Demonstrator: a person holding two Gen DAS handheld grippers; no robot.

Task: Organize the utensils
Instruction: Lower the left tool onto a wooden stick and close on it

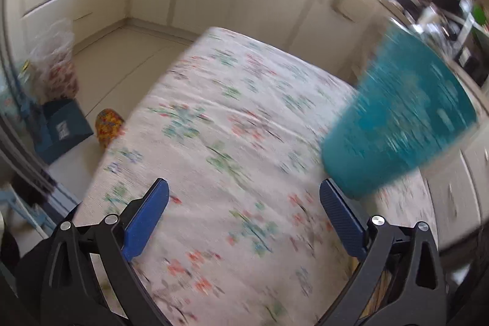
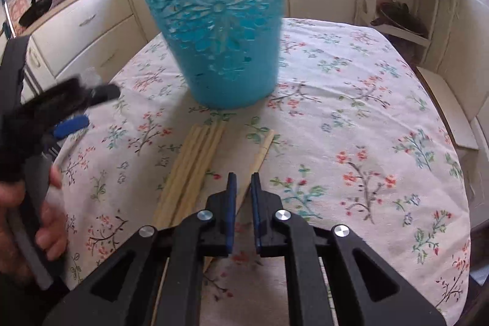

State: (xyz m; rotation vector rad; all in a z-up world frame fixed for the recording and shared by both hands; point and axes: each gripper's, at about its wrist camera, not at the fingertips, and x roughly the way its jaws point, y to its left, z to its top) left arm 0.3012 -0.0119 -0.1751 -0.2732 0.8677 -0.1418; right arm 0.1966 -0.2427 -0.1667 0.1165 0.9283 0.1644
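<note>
On my left, the left gripper (image 1: 244, 222) hangs over the floral tablecloth (image 1: 214, 124) with jaws spread wide and nothing between them. Ahead, the teal cutout holder (image 2: 218, 20) stands upright; I cannot see what is inside. A bundle of about five chopsticks (image 2: 189, 170) lies flat, long axes pointing toward the holder. Just right, the right gripper (image 2: 243, 182) is clamped on a single chopstick (image 2: 263, 153).
</note>
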